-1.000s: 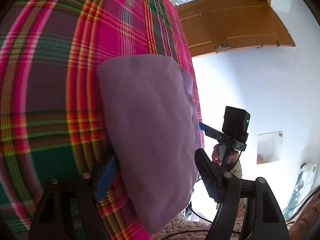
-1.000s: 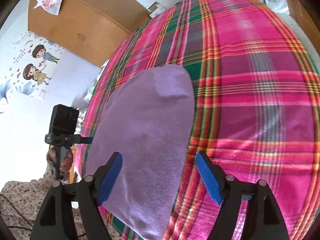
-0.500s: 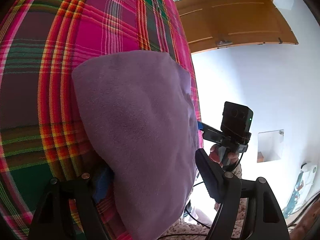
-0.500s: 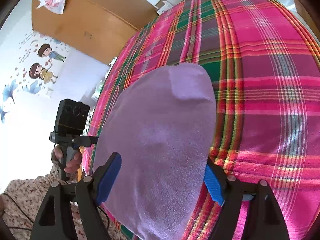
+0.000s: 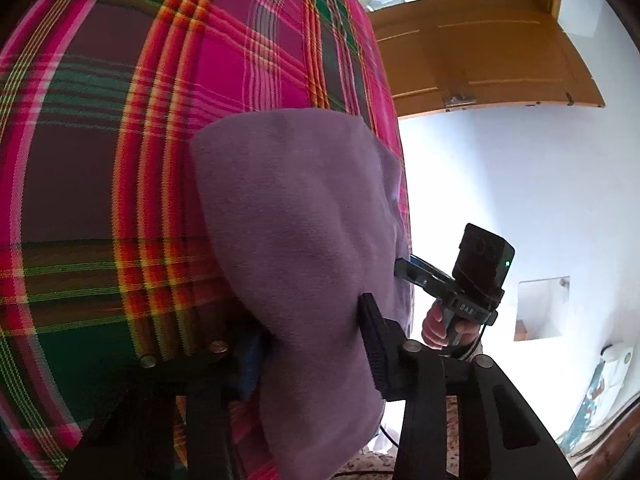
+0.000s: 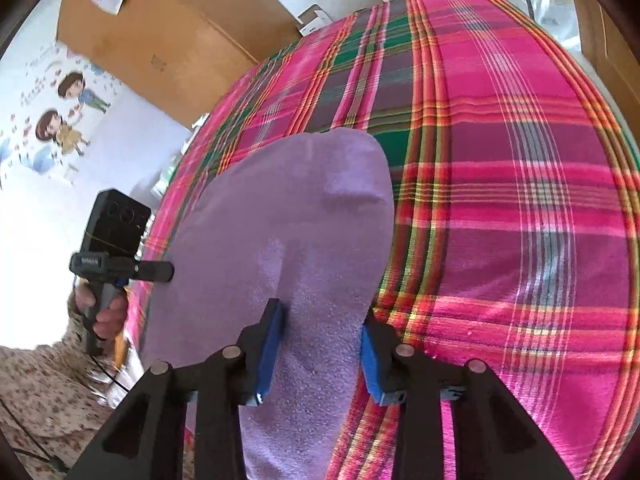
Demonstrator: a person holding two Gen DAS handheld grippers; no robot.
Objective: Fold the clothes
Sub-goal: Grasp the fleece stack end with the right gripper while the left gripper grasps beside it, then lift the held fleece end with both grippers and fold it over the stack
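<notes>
A purple cloth [image 5: 296, 220] [image 6: 288, 208] lies folded at the near edge of a bed with a pink, green and red plaid cover [image 5: 120, 160] [image 6: 500, 200], its near end hanging over the edge. My left gripper [image 5: 308, 336] has the cloth's near left part between its jaws, which are closing and pressing on it; the left finger is hidden under the fabric. My right gripper [image 6: 320, 332] is closing too, its blue pads [image 6: 272, 344] pinching the cloth's near right part into a ridge. Each wrist view shows the other gripper [image 5: 404, 270] [image 6: 160, 272] at the cloth's side edge.
A wooden door [image 5: 480, 60] and a white wall stand past the bed's right side. A brown wooden panel [image 6: 160, 40] and cartoon wall stickers [image 6: 60, 112] are on the other side. A person's hand [image 5: 436, 324] and flowered sleeve [image 6: 36, 392] are close by.
Both grippers' jaws have narrowed from wide apart onto the purple cloth. The cloth's near edge is now bunched between the pads. Neither hand has shifted much.
</notes>
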